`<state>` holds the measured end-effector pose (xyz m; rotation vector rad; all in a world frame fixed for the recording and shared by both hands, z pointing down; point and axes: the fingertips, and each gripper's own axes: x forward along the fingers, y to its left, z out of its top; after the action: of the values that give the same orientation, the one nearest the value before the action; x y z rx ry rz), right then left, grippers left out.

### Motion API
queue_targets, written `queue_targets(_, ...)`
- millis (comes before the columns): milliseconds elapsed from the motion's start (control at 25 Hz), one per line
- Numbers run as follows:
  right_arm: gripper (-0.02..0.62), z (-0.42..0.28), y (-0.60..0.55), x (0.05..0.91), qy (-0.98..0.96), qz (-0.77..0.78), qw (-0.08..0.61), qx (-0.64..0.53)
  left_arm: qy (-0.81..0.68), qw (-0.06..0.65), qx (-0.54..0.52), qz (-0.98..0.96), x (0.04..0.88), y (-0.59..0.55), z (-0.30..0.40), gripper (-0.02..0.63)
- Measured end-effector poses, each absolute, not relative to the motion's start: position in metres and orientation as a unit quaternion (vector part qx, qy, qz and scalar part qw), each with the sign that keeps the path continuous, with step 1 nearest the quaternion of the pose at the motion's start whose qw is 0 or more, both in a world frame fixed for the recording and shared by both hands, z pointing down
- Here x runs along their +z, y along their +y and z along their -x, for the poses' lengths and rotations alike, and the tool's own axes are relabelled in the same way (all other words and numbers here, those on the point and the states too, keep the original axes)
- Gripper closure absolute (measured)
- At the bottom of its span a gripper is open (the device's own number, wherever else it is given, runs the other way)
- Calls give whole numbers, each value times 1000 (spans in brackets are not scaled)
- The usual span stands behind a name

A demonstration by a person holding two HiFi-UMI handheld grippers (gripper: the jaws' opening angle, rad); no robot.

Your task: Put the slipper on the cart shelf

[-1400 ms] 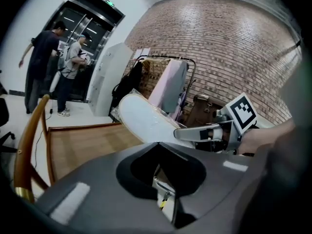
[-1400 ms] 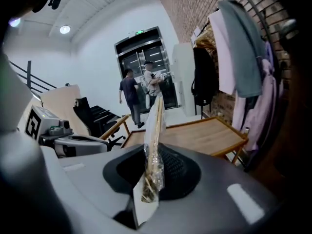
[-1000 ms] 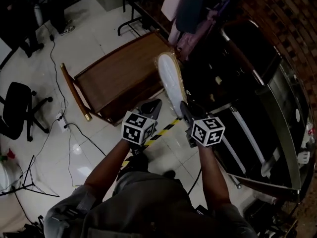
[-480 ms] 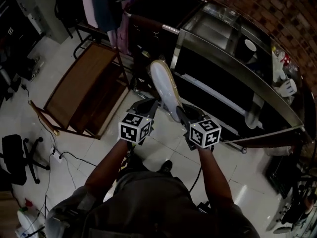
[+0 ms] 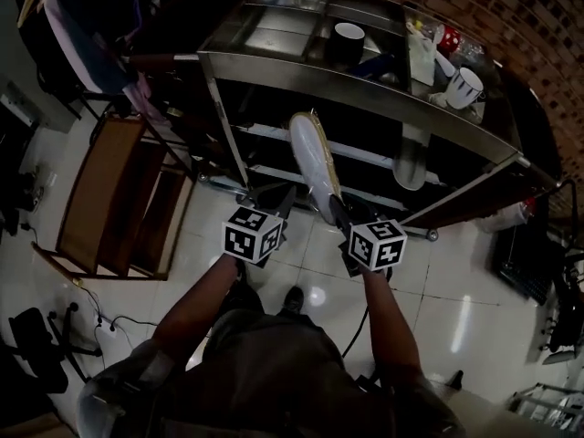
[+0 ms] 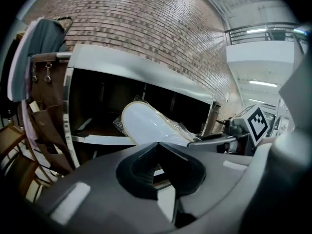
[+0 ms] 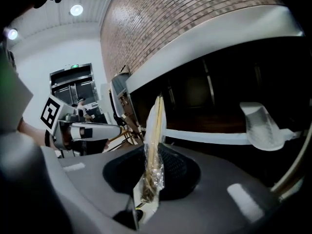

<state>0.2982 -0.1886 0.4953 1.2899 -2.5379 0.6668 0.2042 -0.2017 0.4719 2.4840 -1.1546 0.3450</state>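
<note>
The heel end of the slipper is being gripped edge-on between the closed-in jaws of the right gripper, with clear plastic wrap being pinched around it. Just to the left of it, at the same height, the left gripper is being held with its jaws pressed together on nothing. Ahead of the right gripper, the slipper is being carried in the air, its pale sole being turned toward the left gripper and its toe being pointed at the dark opening of the cart. Whether the toe is touching the shelf cannot be told. Farther ahead and to the right of the right gripper, a second pale slipper is being supported on that shelf. Farthest, on the cart's top, a cup and a mug are being stored.
</note>
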Motion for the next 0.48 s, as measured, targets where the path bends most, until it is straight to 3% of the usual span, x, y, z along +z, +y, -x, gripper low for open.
queue_targets(480, 540, -378, -257, 501, -791, -549, 77, 259, -344, 178, 142, -911, 480, -262, -257, 598)
